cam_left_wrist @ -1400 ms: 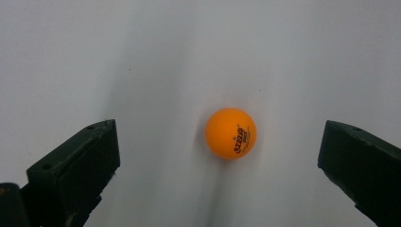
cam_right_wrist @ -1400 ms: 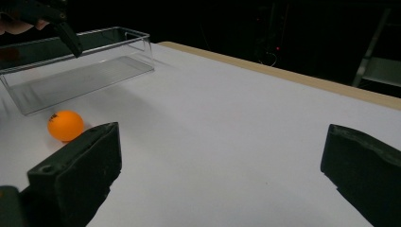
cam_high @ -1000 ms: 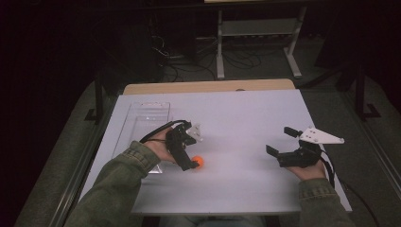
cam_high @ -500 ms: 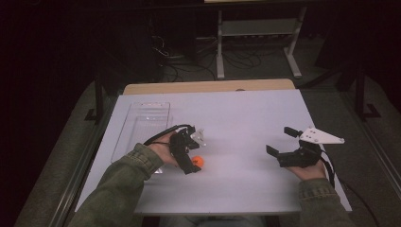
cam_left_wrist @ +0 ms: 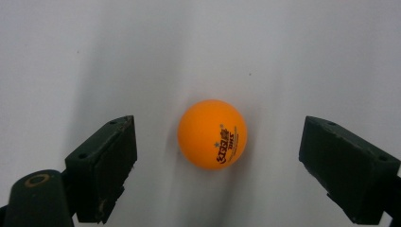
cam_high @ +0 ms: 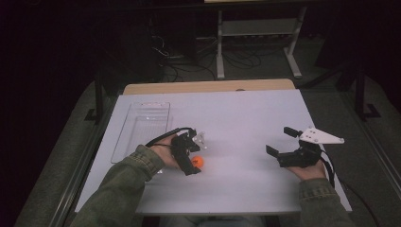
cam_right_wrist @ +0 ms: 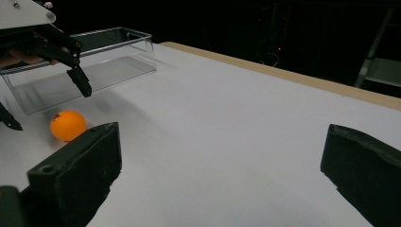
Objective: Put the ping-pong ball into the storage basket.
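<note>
A darkened lab or test room — a white counter (cam_high: 246, 118) with a wooden far edge stands under a fixed camera, with loose cables (cam_high: 189, 56) tangled on the floor behind it and a pale metal equipment stand (cam_high: 257, 33) beyond.

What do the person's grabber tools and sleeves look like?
Both are black. The left gripper has a black cable looping from it, and its two fingers are chunky, square-ended blocks with small holes. The right gripper carries a pale grey three-cornered plate dotted with little holes, and a black cable trails from it. The person wears olive-green sleeves with ribbed cuffs.
</note>
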A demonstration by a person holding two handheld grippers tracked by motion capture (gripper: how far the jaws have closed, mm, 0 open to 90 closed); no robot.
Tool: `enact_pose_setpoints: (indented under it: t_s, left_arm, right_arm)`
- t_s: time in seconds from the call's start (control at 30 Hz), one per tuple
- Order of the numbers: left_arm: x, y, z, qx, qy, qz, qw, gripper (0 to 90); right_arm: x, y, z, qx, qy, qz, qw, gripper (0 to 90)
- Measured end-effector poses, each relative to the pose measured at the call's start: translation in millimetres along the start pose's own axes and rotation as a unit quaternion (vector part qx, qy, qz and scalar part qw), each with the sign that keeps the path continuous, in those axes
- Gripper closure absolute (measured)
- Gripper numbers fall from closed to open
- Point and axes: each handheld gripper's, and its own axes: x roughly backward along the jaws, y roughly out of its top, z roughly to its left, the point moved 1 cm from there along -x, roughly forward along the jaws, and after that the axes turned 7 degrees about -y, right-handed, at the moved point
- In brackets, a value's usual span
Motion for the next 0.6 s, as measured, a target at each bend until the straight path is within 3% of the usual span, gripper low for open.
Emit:
enact_pose_setpoints:
  t_s: [0.23,0.6]
  left_arm:
    - [-7.0,0.2,0.9,-0.004,-0.001,0.013,0.9999,14.9]
    - [-6.7,-1.2,2.3,-0.005,0.008,0.022,0.9997,28.3]
  right_arm:
    - [0.2,0.0,0.3,0.0,0.001,0.0,1.0,0.0]
    - [0.3,0.1,0.3,0.0,0.001,0.0,1.0,0.0]
